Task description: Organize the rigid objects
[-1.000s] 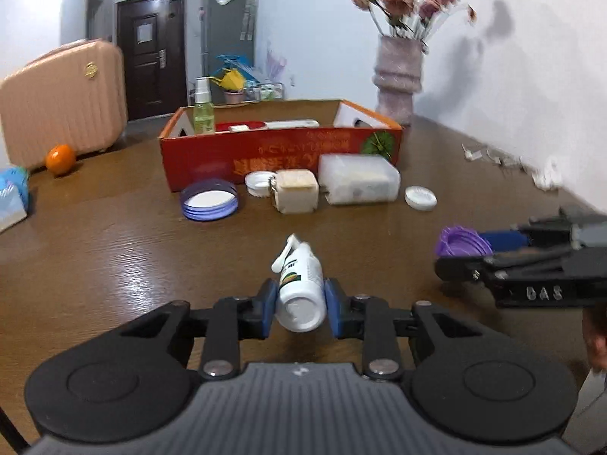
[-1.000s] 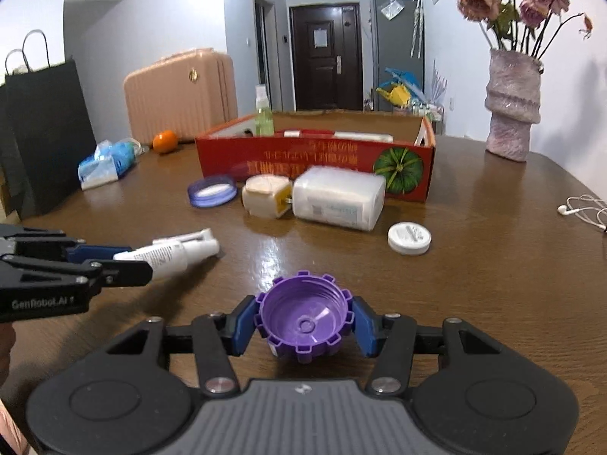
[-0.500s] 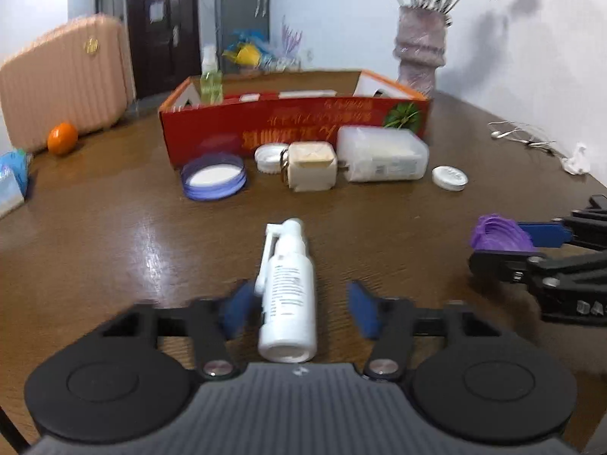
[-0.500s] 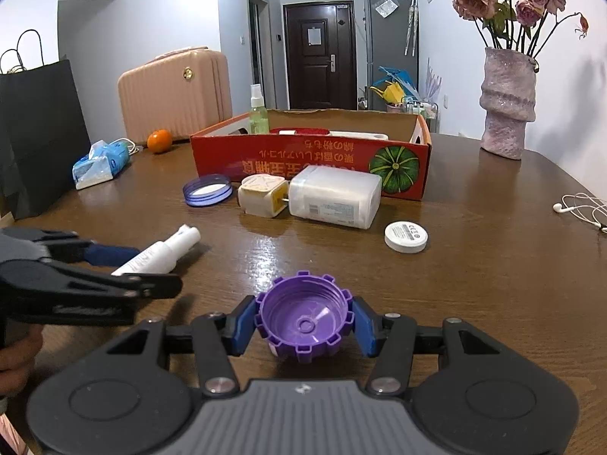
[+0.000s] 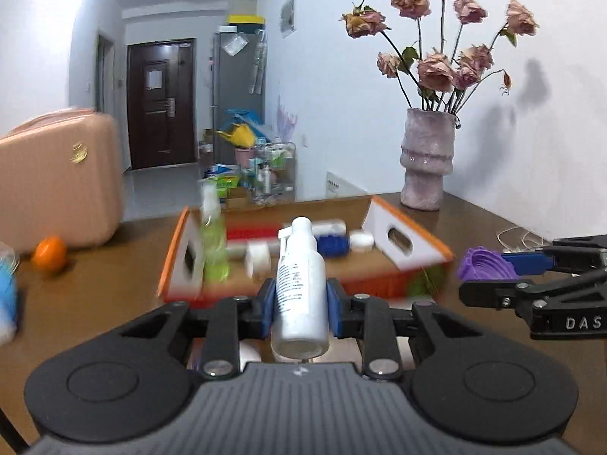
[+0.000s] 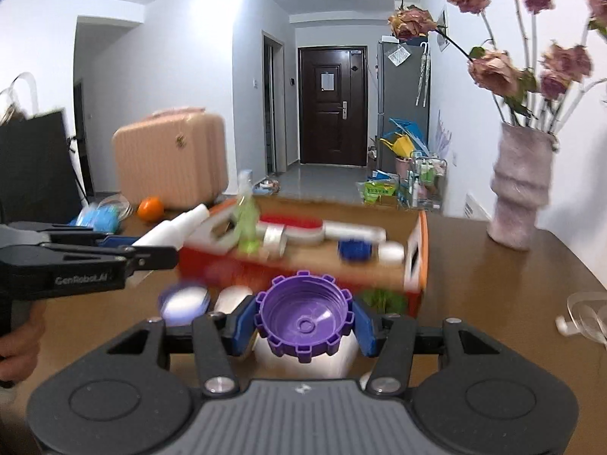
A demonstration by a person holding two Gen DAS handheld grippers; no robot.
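The left claw [image 5: 299, 313] is clamped on a white spray bottle [image 5: 301, 288]. It holds the bottle low on the body, near the base, and the nozzle points forward and up toward the box. Because the grip is low, the bottle may swing or slide out between the blue pads [image 5: 267, 309] if the hand tips quickly.

The right claw [image 6: 305, 324] grips a purple ridged cap [image 6: 304, 320] by its rim, with the hollow side facing the camera. The pads press only on the small teeth of the rim, so the cap may rotate or snap out under a small push.

Both claws are in the air in front of the red cardboard box [image 5: 413, 242], close beside each other. If both hands go into the box together, the claws may hit one another.

The box already holds a green spray bottle [image 5: 212, 242] standing upright near its left wall, and some tubes and a blue cap [image 5: 333, 243] lying flat. The upright bottle is probably easy to knock over when the white bottle is dropped near it. Behind the box, on the table [image 5: 95, 288], stands a vase [image 5: 426, 159] with dry flowers, well apart from the claws.
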